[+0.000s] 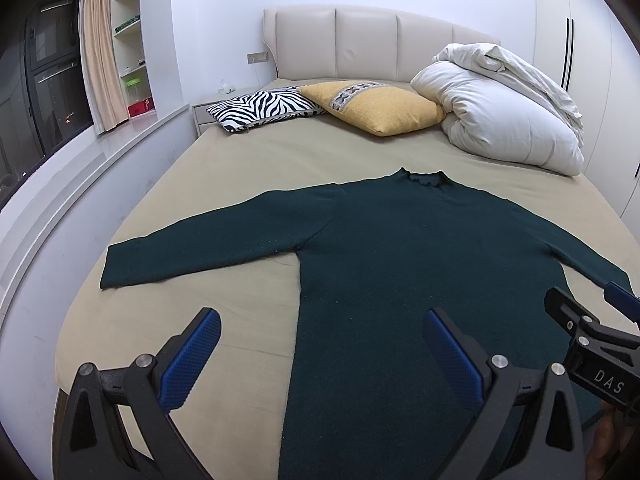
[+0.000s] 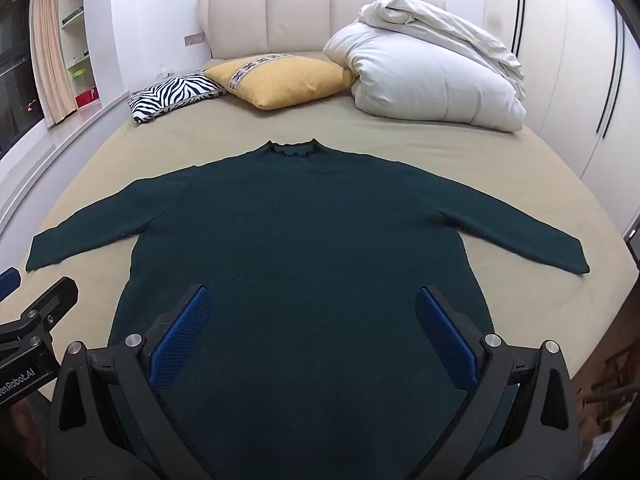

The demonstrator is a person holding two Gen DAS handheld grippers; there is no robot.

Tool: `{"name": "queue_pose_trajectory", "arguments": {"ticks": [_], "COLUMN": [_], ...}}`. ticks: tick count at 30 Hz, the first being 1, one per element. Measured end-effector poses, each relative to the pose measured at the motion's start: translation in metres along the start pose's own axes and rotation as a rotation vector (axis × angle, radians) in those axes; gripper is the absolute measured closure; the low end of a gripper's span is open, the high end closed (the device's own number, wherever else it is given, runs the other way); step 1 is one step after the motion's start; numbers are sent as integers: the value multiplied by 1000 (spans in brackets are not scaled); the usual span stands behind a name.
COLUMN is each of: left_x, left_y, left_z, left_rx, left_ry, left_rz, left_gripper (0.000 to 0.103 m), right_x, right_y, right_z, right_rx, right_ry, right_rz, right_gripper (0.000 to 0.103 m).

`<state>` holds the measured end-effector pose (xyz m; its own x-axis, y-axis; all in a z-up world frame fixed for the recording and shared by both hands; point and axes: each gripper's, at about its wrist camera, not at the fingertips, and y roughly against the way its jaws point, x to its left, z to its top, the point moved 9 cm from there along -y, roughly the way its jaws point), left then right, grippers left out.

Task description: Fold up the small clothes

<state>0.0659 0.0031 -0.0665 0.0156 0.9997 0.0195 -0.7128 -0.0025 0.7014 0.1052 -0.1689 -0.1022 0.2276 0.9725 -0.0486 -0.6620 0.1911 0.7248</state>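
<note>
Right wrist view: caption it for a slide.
Open right hand-held gripper above a dark green knit sweater spread flat on a beige bed.

Sweater (image 2: 304,248) lies flat on the bed (image 2: 460,140), collar toward the headboard (image 2: 296,16), sleeves spread left and right. Behind it, left to right: striped pillow (image 2: 172,94), second pillow (image 2: 284,80), folded duvet (image 2: 432,76). Left gripper (image 1: 320,354) and right gripper (image 2: 312,334) hover before the hem, jaws apart.
</note>
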Motion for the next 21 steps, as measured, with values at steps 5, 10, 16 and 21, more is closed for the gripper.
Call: {"name": "queue_pose_trajectory", "arguments": {"ticks": [5, 10, 16, 21], "left_x": [0, 0, 0, 0], "left_y": [0, 0, -1, -1], "left_z": [0, 0, 0, 0], "left_rx": [0, 0, 0, 1], "left_ry": [1, 2, 3, 3], "left_rz": [-1, -1, -2, -1], "left_gripper": [0, 0, 0, 0], "right_x": [1, 2, 2, 2], "right_y": [0, 0, -1, -2], "right_z": [-1, -2, -1, -2], "right_rx": [2, 3, 5, 6], "right_ry": [0, -1, -1, -1], "right_rz": [2, 3, 5, 3], "right_gripper": [0, 0, 0, 0]}}
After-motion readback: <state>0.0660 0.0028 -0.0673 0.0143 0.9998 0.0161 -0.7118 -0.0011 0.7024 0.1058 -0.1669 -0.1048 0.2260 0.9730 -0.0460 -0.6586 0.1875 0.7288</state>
